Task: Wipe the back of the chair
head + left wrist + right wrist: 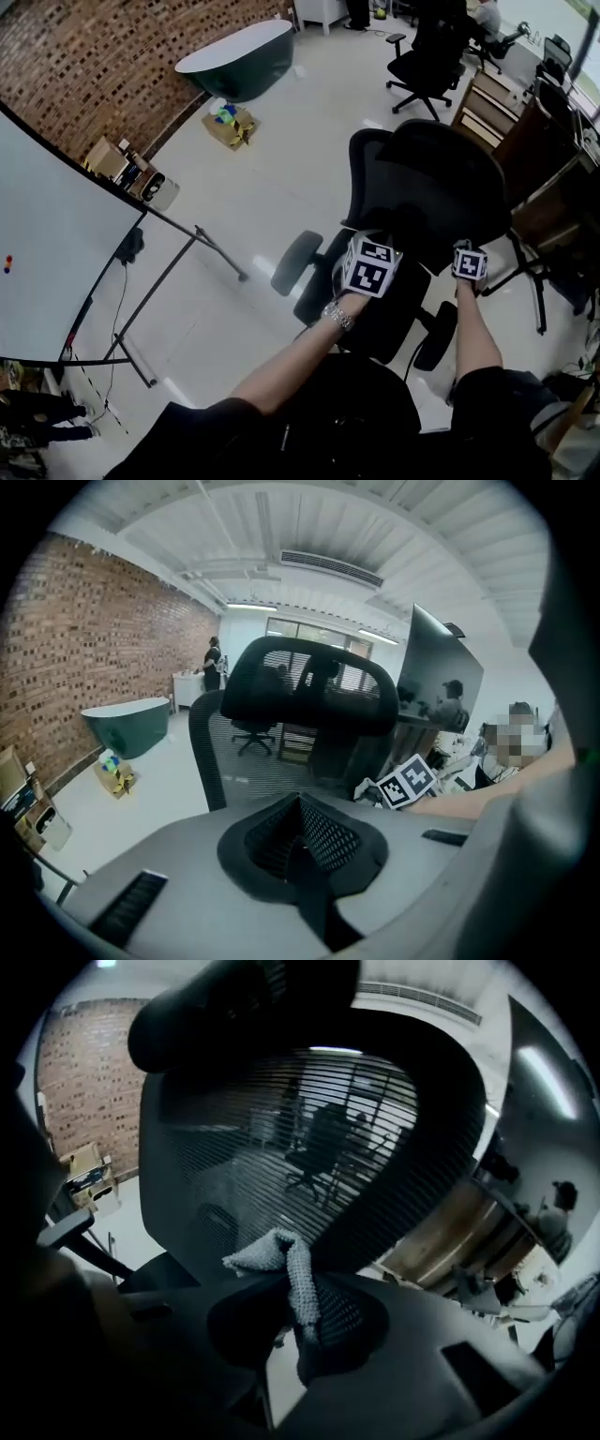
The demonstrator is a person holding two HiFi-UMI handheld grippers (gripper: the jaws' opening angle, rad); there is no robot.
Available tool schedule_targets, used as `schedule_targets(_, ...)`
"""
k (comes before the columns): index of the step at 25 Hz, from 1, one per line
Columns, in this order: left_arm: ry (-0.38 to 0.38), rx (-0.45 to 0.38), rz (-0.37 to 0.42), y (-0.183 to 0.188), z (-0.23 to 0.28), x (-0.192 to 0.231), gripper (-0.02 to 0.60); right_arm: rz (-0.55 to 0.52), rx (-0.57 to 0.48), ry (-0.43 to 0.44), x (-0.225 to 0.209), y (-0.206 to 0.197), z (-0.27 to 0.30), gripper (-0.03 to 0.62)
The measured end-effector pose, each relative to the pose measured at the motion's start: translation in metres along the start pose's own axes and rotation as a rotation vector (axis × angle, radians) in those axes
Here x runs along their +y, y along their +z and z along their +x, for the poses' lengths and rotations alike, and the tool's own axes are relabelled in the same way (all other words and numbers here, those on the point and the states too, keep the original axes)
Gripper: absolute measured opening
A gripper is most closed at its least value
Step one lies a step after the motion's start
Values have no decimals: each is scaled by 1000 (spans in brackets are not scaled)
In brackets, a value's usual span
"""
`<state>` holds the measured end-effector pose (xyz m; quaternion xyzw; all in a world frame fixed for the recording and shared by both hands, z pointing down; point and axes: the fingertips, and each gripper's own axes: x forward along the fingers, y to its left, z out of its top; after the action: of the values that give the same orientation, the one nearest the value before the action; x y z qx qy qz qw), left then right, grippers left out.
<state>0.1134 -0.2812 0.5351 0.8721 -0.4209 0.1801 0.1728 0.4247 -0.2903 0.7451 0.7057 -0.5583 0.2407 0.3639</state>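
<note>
Since the wipe concerns the black mesh backrest of the office chair (309,1129), I record it first. It fills the right gripper view with its rear face toward me, and the padded black headrest (309,686) sits above it. In the head view the chair stands directly before me on the pale glossy floor (281,159).

Right gripper (300,1326): the jaws are clamped on a grey knitted cloth (281,1255), pinched at its lower end. The cloth rises in a bunched fold toward the mesh. Its tip lies just beside the lower part of the backrest, and I cannot tell whether it touches.

Left gripper (300,841): the jaws are drawn together with nothing between them. It is held near the lower backrest and does not grip the frame.

Step in hand, by my judgement: the cloth is secured and presented to the surface, and the wipe itself appears to be at or near its start, low on the back.

The next move calls for pressing the cloth flat to the mesh and drawing it across in strokes, working up toward the headrest. The mesh will likely yield and the chair looks free to swivel, so light pressure is advised. The left gripper may need to steady the frame.

Surroundings: a large whiteboard on a stand (56,253) is to my left. A dark green tub (239,56) sits by the brick wall (112,66), and a second black office chair (427,56) stands well apart.
</note>
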Motion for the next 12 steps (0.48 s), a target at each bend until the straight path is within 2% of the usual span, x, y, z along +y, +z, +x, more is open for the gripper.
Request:
schedule_targets(3,-30,10,30,-1,4,-14,3,54,19,-37,-22,-12,-4,51)
schedule_targets(6,-39,10,49,1,4,-17,3,172,15,-86,-26,-11,-22,51)
schedule_targets(7,-38,11,45,0,4,-17,3,226,-8,-61,-17,-4,-33,51)
schedule_targets(10,-26,1,31,-1,6,-12,3,383,-97,134,44,30,-85,51)
schedule_targets(12,-26,-8,33,3,8,-11,3,416,-153,237,86,57,-130,51)
